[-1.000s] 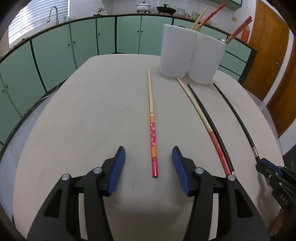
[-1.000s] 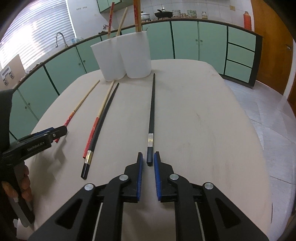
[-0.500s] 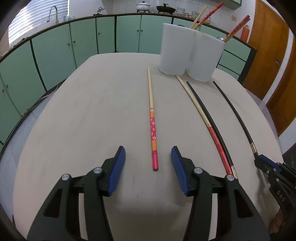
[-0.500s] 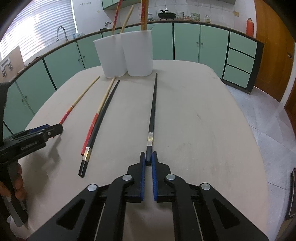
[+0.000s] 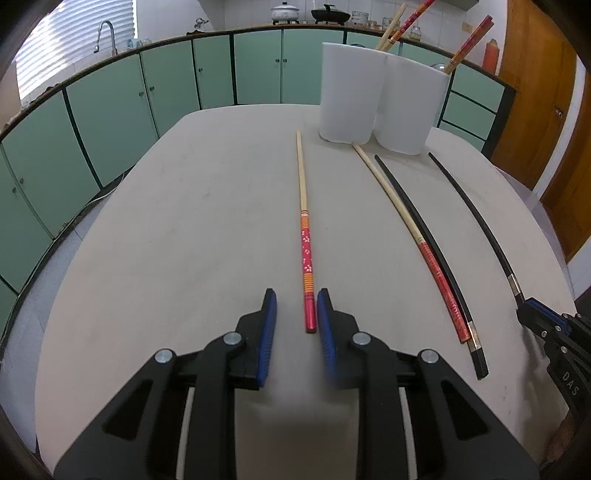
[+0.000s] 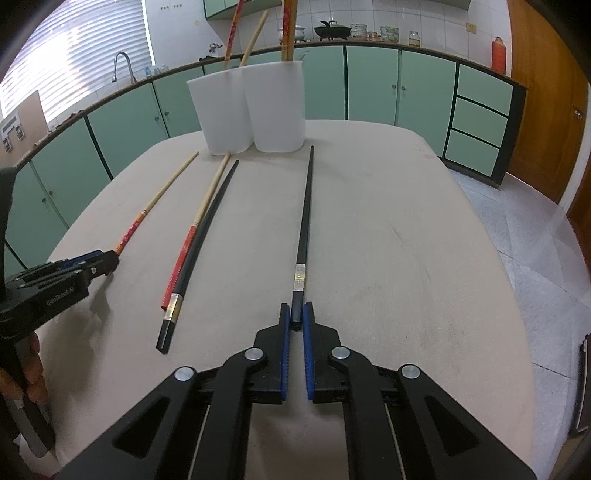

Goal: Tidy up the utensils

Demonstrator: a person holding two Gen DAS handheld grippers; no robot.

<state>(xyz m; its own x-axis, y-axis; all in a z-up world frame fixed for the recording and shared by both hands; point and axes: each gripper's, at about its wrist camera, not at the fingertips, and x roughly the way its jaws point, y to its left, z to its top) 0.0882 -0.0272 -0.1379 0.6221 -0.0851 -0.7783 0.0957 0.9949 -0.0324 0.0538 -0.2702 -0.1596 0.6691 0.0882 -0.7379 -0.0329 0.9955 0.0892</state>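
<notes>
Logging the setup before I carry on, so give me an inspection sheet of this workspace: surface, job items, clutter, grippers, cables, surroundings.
Surface: beige table, lightly scuffed.
Job's things: flowered chopstick, red-handled chopstick, inner black chopstick and outer black chopstick lying flat; two white holders at the far end with chopsticks standing in them.
Clutter: nothing seen.
Grippers: left gripper jaws have just been closing around the flowered chopstick's end, not clamped; right gripper shut on the outer black chopstick's end.
Cables: possibly a thin cord on the floor.
Surroundings: green cabinets, tap, wooden door.
</notes>
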